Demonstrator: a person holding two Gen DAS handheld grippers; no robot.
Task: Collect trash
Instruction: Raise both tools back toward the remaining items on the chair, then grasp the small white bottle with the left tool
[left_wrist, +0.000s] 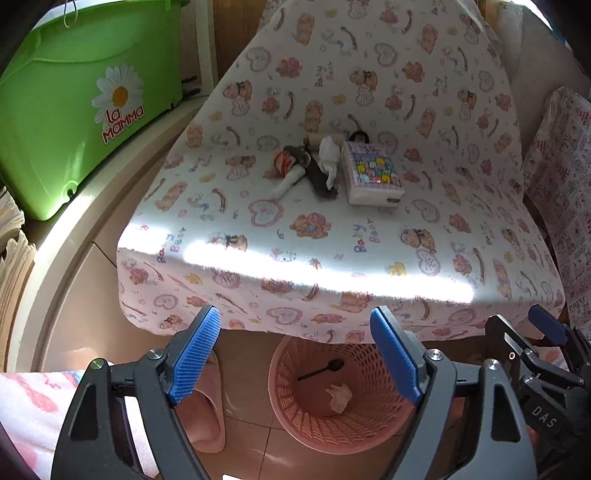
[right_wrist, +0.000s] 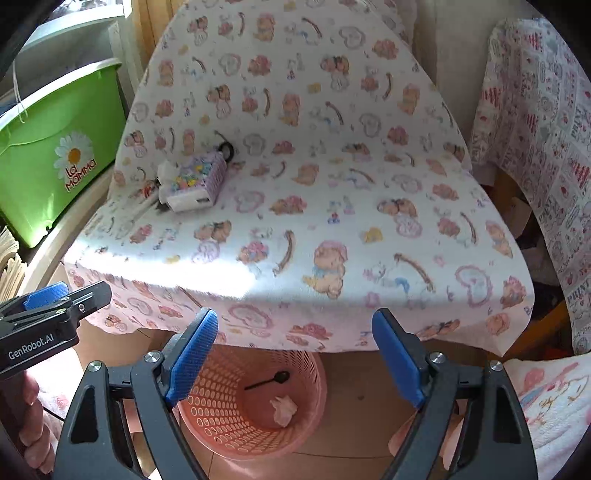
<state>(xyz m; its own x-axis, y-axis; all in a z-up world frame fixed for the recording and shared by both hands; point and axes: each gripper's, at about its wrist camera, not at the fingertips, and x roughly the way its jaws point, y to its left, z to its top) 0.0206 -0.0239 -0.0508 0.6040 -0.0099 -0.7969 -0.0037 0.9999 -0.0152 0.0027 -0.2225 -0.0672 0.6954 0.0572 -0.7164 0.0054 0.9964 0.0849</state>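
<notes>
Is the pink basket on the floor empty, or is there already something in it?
Not empty. The pink basket holds a black spoon and a crumpled white tissue at its bottom; most of it is unfilled.

- Daylight is bright, coming from the left of both frames.
- A blown-out sun band crosses the printed cloth (left_wrist: 332, 266) along its front edge, washing out the pattern there.
- Under the cloth, the pink basket (left_wrist: 288, 417) sits in soft shadow.
- Fisheye bending curves the edges; the corners go black.
- Focus is slightly soft overall.
</notes>
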